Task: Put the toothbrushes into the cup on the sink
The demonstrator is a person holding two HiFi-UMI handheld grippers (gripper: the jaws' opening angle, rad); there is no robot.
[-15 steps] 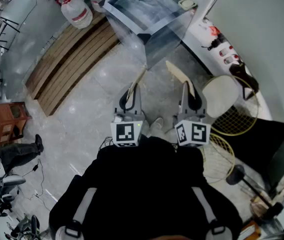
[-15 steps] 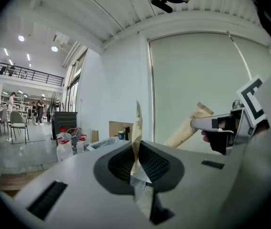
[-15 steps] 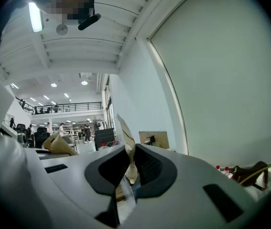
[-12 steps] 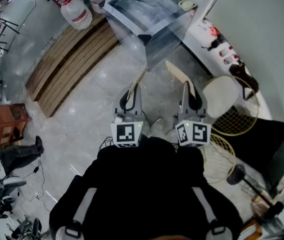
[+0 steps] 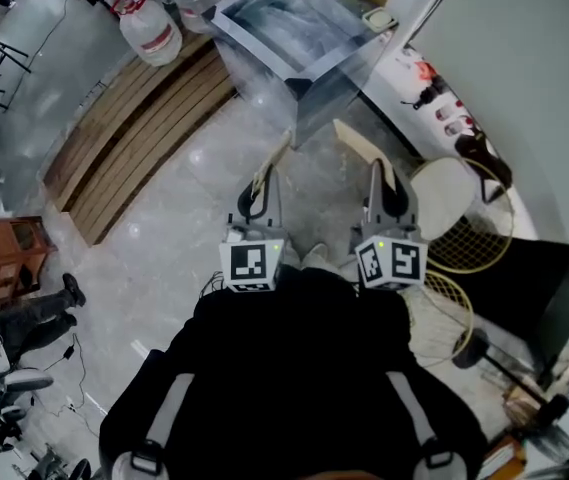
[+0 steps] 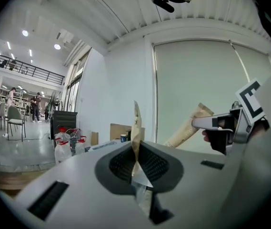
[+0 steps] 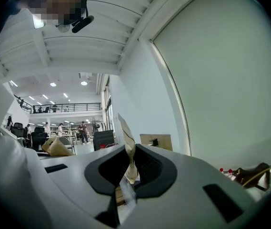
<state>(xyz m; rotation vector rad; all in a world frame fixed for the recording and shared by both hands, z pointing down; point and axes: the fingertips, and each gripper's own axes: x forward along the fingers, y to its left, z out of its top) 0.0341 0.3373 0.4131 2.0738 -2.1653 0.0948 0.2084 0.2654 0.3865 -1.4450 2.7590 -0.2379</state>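
Note:
Both grippers are held level in front of the person, over the grey floor. My left gripper is shut on a toothbrush in a brown paper packet that sticks out forward. Beside it my right gripper is shut on a second packeted toothbrush. In the left gripper view the packet stands edge-on between the jaws, and the right gripper shows at the right. In the right gripper view the packet is pinched the same way. The sink stands ahead, with a small blue cup by it.
Large water bottles and a slatted wooden platform lie to the left of the sink. Racket frames and a black box stand at the right along the wall. A seated person's legs show at the far left.
The floor and the cabinet at the left have slid slightly down the picture, so the view has advanced a little toward the sink. Both grippers keep their packets as before.

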